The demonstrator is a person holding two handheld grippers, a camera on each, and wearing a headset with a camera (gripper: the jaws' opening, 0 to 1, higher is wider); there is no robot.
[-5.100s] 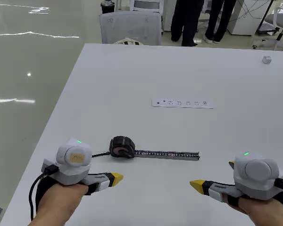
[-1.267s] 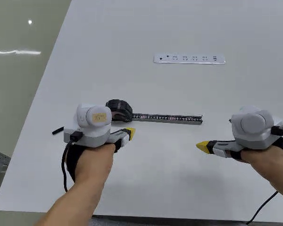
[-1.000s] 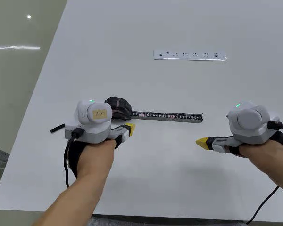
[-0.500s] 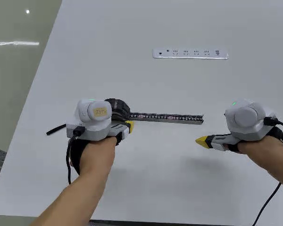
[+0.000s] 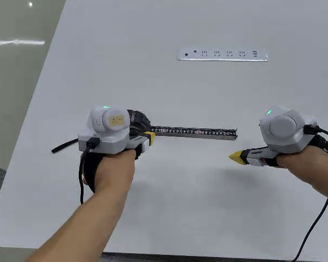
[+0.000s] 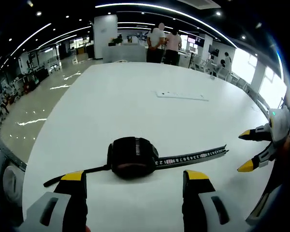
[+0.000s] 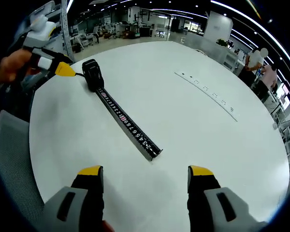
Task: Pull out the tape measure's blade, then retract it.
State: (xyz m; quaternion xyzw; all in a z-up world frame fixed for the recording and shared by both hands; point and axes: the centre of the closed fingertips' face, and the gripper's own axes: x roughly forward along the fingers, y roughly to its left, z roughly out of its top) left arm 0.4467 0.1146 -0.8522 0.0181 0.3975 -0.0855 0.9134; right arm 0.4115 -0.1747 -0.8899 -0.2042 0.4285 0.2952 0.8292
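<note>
**Left claw** [image 6: 134, 177]: released. Its jaws stand wide, one on either side of the tape measure's case [image 6: 132, 156], and I see no contact. In the head view it sits at 9 o'clock on the counter [image 5: 180, 207], with the hand behind it.

**Strap** [image 5: 64, 146]: thin and black, trailing from the case toward 9 o'clock, flat on the counter.

**Case:** black, round-shouldered, lying on its flat side. Judged compact and hard-shelled, with some weight from the coiled spring, so it is unlikely to skid much. The best hold looks to be across its two curved edges, clear of the blade slot and any lock button.

**Blade** [image 7: 125, 124]: already out. It lies flat from the case toward 3 o'clock, printed scale facing up. Judged thin steel, stiff along its length, but prone to kink if bent sideways, and its edges could cut. It is spring-loaded, so it should be guided home rather than let snap.

**Blade tip** [image 7: 154, 153]: the natural place to pinch, though no hook detail can be made out.

**Power strip** [image 5: 222, 54]: white, at 12 o'clock from the blade, well apart.

**Right claw** [image 7: 145, 170]: released and holding nothing. It is at about 5 o'clock from the blade tip, near it but not touching.

**Judgement:** the pull-out is done and retraction is the step in hand.
</note>
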